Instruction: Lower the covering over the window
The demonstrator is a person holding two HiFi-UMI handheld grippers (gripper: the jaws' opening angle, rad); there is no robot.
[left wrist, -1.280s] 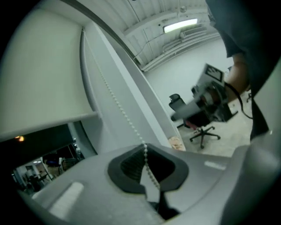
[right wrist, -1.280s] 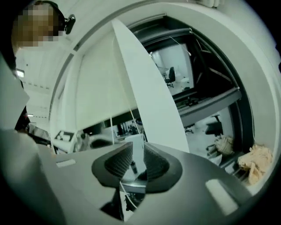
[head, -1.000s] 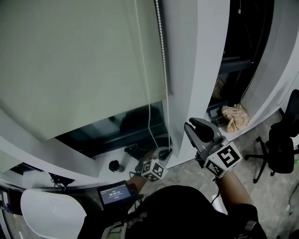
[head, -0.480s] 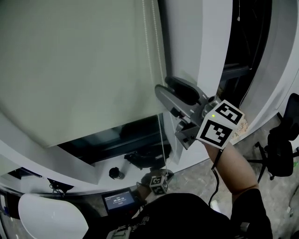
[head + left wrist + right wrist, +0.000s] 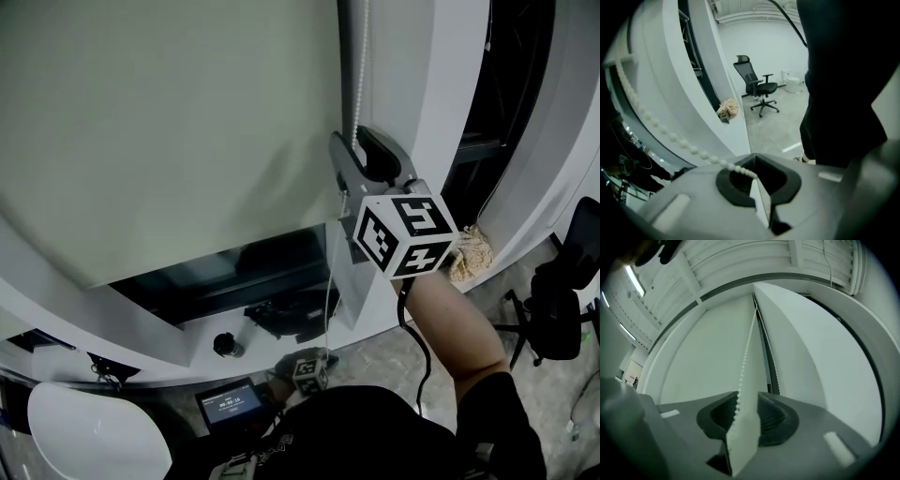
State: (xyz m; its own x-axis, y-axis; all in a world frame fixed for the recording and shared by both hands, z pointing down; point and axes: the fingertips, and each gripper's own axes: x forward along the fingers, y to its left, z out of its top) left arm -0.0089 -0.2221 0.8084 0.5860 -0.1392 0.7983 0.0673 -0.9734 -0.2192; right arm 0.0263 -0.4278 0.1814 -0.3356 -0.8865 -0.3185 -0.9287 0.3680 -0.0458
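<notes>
The blind (image 5: 169, 141) already hangs over most of the window, and only a dark strip of glass (image 5: 253, 267) shows under its bottom edge, so I judge that the task is well along but not finished. My left gripper (image 5: 754, 180) is low, near the window sill, and it is clenched on the bead chain (image 5: 670, 136); the beads run straight into its closed jaws. My right gripper (image 5: 747, 413) is raised beside the right edge of the blind. Its jaws stand apart and have just been closing, and one strand of the chain (image 5: 743, 366) runs between them, but the pads do not press on it yet. I think the next move is to close the right gripper on this strand before the left one lets go. Several things can go wrong here. The strand sits a little to the left side of the gap, so the beads can slip out when the jaws close, and then I pull on nothing. A second strand (image 5: 773, 366) hangs just beside, to the right; if I catch that one by mistake, the blind probably goes up, not down. Also, if I pull the chain away from the wall at an angle, it may jump or jam at the top, which I cannot see from here.
</notes>
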